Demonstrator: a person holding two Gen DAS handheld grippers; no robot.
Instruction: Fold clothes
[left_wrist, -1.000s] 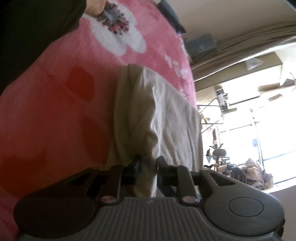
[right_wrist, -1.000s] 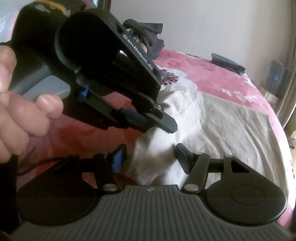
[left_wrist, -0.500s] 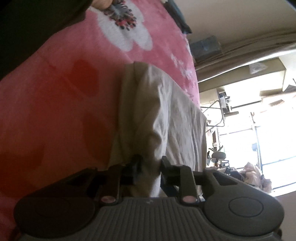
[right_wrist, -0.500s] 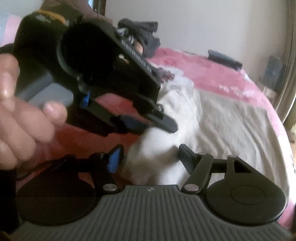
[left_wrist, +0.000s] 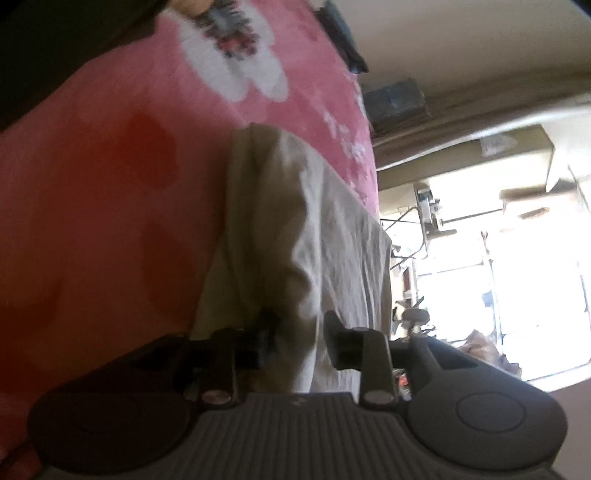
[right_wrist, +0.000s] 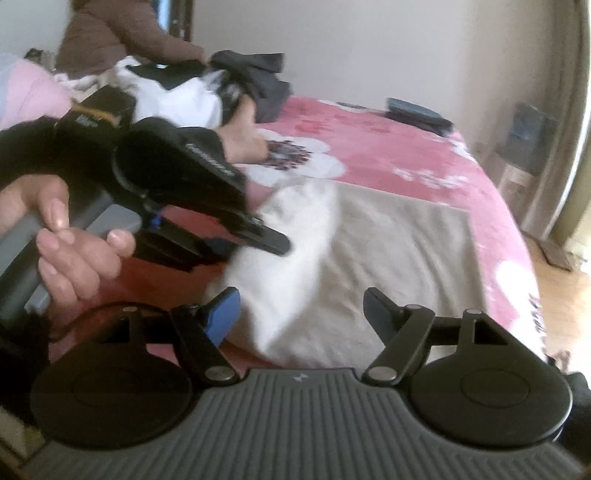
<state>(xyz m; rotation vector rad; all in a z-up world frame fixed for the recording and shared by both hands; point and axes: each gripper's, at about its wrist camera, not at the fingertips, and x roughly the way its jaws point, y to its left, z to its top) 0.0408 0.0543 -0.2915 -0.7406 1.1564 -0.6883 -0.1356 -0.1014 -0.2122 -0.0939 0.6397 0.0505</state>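
Beige cloth (right_wrist: 399, 258), some garment I can't identify more closely, lies spread across the pink flowered blanket (right_wrist: 388, 155) on the bed, its far portion flat and its near-left corner lifted into a bunched fold. The left gripper (left_wrist: 299, 328) has that raised fold between its two fingers, pinched narrow around the fabric; from the right wrist view the same tool shows tilted down into the cloth from the left, gripped by the person's left hand (right_wrist: 70, 243). The right gripper (right_wrist: 301, 310) hangs just above the near edge of the cloth with its jaws spread wide and nothing between them, its blue pad (right_wrist: 221, 314) beside the lifted fold. Farther back on the bed sit a heap of white and dark clothes (right_wrist: 207, 88) and a dark flat object (right_wrist: 417, 110), well apart from the beige cloth. Another person in a brown top (right_wrist: 118, 37) sits behind the heap.
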